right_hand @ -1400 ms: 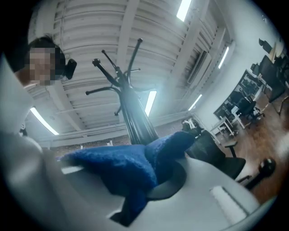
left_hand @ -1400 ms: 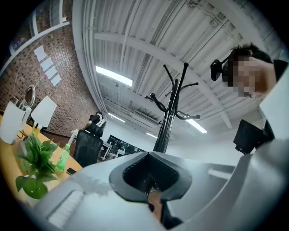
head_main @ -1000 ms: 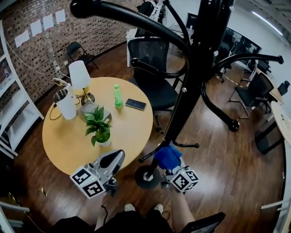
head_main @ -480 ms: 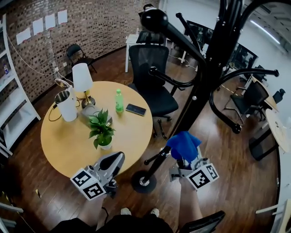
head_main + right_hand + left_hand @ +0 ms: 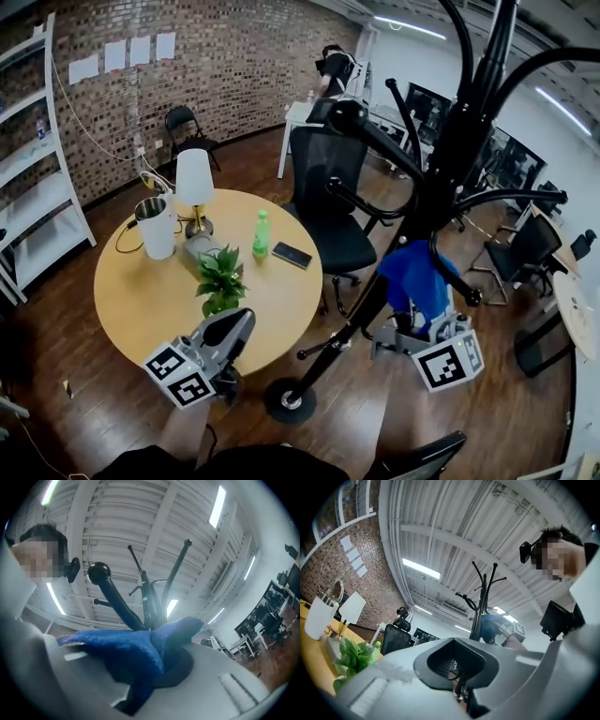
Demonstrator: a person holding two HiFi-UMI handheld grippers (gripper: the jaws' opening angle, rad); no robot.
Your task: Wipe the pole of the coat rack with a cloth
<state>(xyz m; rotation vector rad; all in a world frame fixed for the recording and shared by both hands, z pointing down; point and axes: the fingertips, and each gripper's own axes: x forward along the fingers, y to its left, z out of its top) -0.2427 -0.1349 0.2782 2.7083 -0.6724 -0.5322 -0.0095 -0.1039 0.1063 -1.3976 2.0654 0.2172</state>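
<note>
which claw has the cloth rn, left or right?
The right claw: shut on the blue cloth, up at the coat rack pole. The left claw is shut with nothing in it, low beside the round table.

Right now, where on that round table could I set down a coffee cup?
The widest bare wood lies on the table left of the potted plant, between the white kettle and the near rim. A smaller patch sits between the plant and the phone. The kettle, lamp and green bottle crowd the far side.
</note>
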